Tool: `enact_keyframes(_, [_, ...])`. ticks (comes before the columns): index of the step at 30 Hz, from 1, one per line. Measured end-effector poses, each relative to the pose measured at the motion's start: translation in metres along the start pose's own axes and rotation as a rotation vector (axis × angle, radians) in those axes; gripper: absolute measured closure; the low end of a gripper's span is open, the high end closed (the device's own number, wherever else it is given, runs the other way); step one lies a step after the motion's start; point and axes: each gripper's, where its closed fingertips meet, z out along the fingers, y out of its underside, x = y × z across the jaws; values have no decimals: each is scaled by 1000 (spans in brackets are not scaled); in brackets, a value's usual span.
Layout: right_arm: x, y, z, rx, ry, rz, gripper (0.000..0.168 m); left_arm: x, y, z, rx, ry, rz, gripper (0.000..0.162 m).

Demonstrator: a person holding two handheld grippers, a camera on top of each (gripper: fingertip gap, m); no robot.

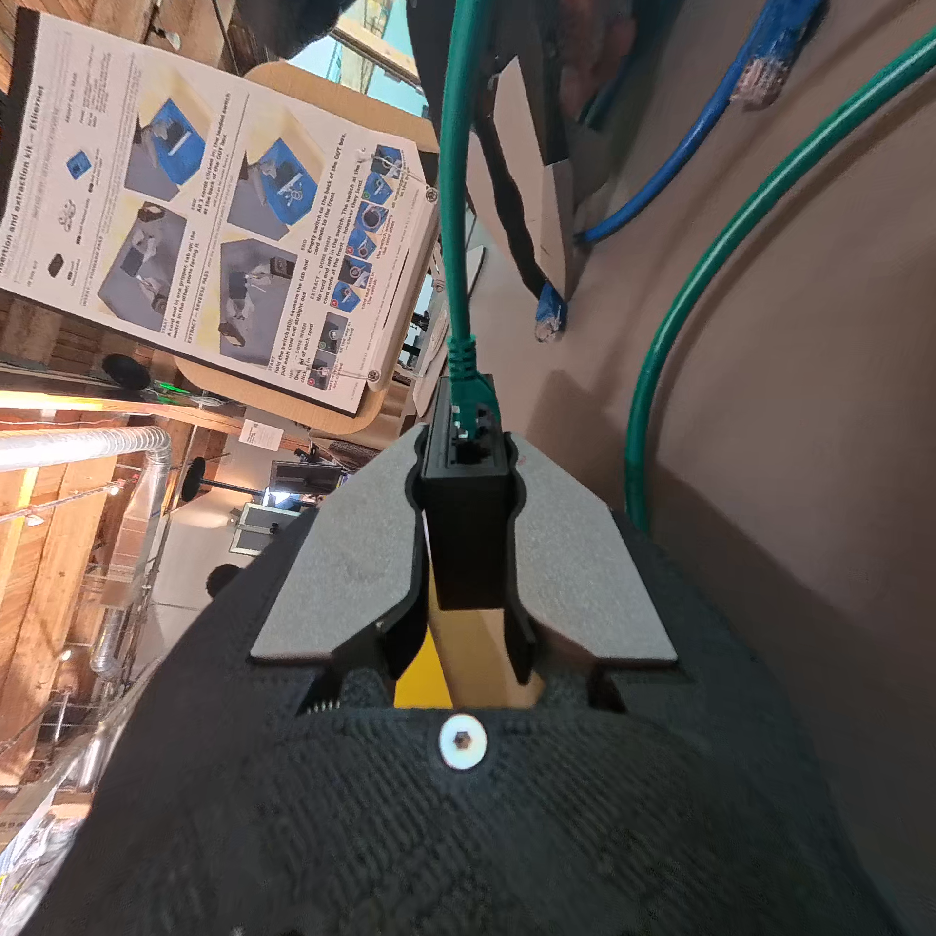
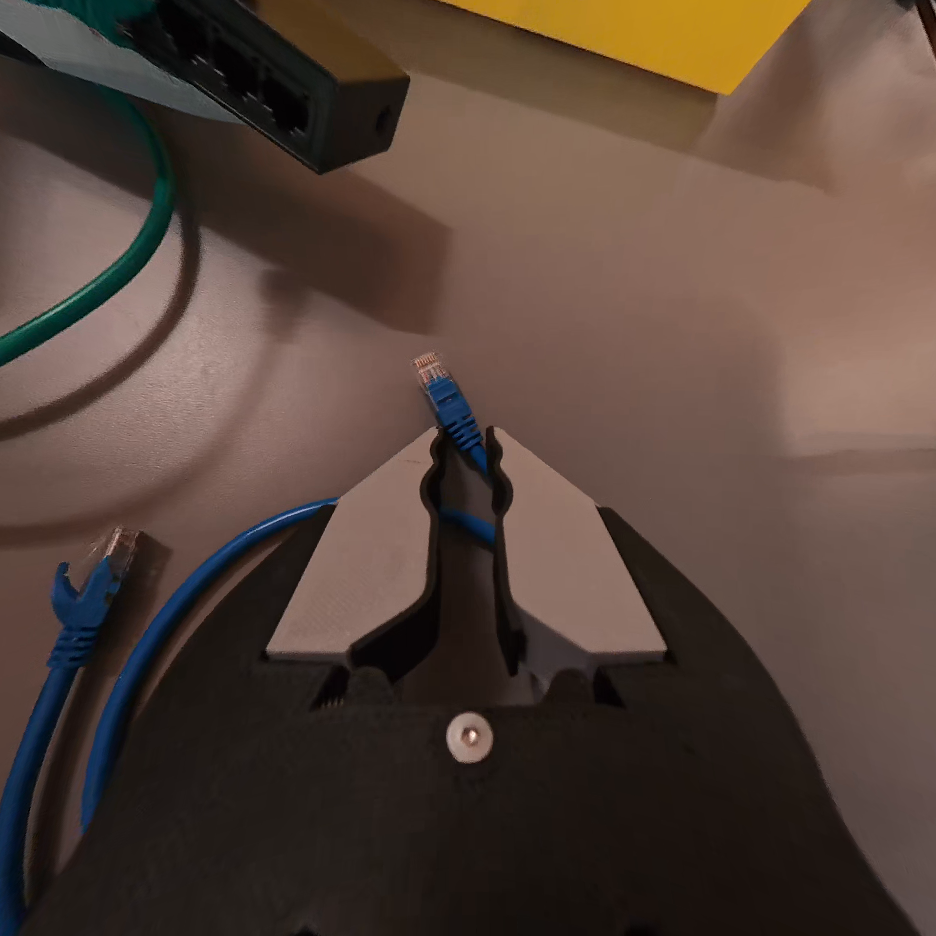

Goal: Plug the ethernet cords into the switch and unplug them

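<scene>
The small black plastic network switch (image 1: 465, 476), one green ethernet cord (image 1: 451, 212) already seated, sits clamped in the left hand-held gripper (image 1: 465, 456) above the table (image 2: 608, 304); the right hand-held gripper (image 2: 463, 435), closed on a blue cord's plug boot (image 2: 456, 413), should square its clear connector to an empty port before pushing.

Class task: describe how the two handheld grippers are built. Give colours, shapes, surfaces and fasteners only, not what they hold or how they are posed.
The left gripper and right gripper look alike. Each has a wide black body with a ribbed, printed-looking texture and one silver screw at its centre. Two flat grey fingers taper to a point, each lined inside with a wavy black edge. No sleeves, hands or cables of the rig itself show.
</scene>
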Motion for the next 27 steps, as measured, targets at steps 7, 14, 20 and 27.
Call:
enact_keyframes(7, [-7,-1,-1,16,-34,27,155,-1,0,-1,5,2,-29,136])
enact_keyframes(14, [-14,-8,-1,46,-135,-12,148,0,0,-2,11,14,-45,136])
enact_keyframes(20, [-19,-10,5,39,-200,-24,147,1,2,0,5,27,-46,136])
enact_keyframes(27, [-28,-15,5,66,-260,-11,153,4,1,1,0,34,-29,136])
